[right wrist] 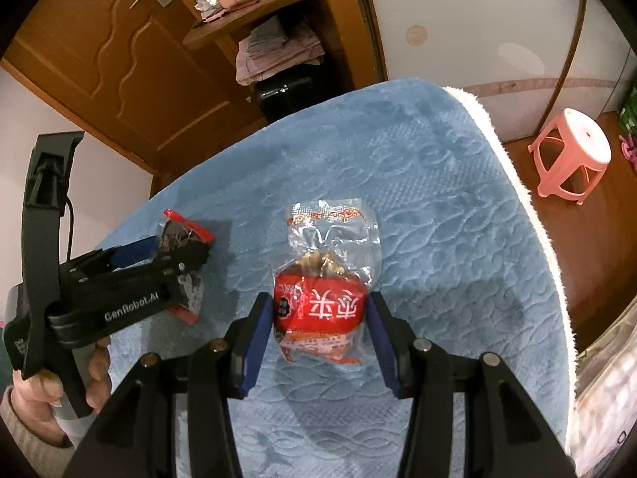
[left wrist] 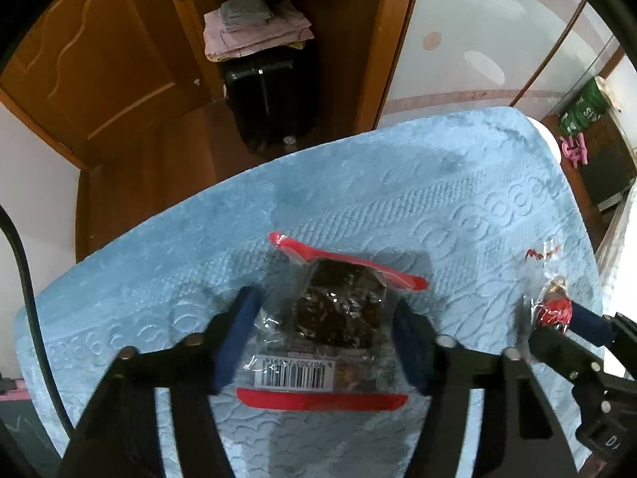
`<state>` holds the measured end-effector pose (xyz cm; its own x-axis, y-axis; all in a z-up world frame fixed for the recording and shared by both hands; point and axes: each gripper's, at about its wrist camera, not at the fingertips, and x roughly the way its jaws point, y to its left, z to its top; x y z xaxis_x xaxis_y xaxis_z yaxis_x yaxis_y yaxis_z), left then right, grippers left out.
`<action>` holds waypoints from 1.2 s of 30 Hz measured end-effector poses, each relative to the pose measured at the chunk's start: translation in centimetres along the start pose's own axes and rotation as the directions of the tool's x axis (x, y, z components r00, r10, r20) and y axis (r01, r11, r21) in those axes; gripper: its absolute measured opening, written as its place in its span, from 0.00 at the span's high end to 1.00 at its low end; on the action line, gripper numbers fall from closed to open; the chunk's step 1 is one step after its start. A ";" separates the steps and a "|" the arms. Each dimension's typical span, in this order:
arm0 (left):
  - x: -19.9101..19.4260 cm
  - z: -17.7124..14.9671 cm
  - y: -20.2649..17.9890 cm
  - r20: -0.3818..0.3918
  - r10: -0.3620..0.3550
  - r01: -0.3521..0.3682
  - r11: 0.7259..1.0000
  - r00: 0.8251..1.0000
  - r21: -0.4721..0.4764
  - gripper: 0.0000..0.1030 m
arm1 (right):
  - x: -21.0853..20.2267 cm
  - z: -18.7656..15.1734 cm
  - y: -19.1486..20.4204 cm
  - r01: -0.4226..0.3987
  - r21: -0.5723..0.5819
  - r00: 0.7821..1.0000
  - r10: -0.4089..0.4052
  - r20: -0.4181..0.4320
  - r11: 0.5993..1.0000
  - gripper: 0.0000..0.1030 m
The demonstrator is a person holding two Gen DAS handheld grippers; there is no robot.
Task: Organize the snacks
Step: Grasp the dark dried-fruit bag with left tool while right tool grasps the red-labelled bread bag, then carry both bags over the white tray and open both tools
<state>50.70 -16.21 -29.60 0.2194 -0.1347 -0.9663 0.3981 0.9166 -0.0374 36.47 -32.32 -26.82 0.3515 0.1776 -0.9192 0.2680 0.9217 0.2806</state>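
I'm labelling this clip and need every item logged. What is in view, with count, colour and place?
dark snack packet: one, clear with red ends, on the towel between the left gripper's pads
red snack packet: one, clear top and red label, on the towel between the right gripper's pads
towel: one, light blue, covering the surface
stool: one, pink, on the floor at right
wardrobe: one, brown wood, beyond the towel
folded cloths: a stack, pink and grey, on a wardrobe shelf
suitcase: one, black, under the cloths
left gripper: one, black with blue pads, pressing the dark packet
right gripper: one, black with blue pads, around the red packet
hand: one, holding the left gripper's handle
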 end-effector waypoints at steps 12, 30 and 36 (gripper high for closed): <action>-7.9 -4.7 -0.9 0.109 0.086 -0.096 0.992 0.990 0.086 0.60 | -4.8 -2.3 1.0 -0.062 -0.023 0.998 0.062 0.022 0.998 0.53; -32.8 -19.6 1.5 0.238 0.224 -0.229 0.973 0.945 -0.007 0.60 | -24.4 -11.8 5.8 -0.180 -0.229 0.967 0.215 0.137 0.957 0.53; -37.1 -27.6 -2.1 0.237 0.181 -0.179 0.983 0.955 -0.027 0.60 | -29.8 -17.5 5.8 -0.214 -0.314 0.952 0.269 0.145 0.925 0.53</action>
<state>17.11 -2.72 -0.67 0.4922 -0.0522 -0.8689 0.3284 0.9356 0.1299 11.83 -26.25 -2.59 0.5371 0.3671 -0.7595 -0.1092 0.9230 0.3689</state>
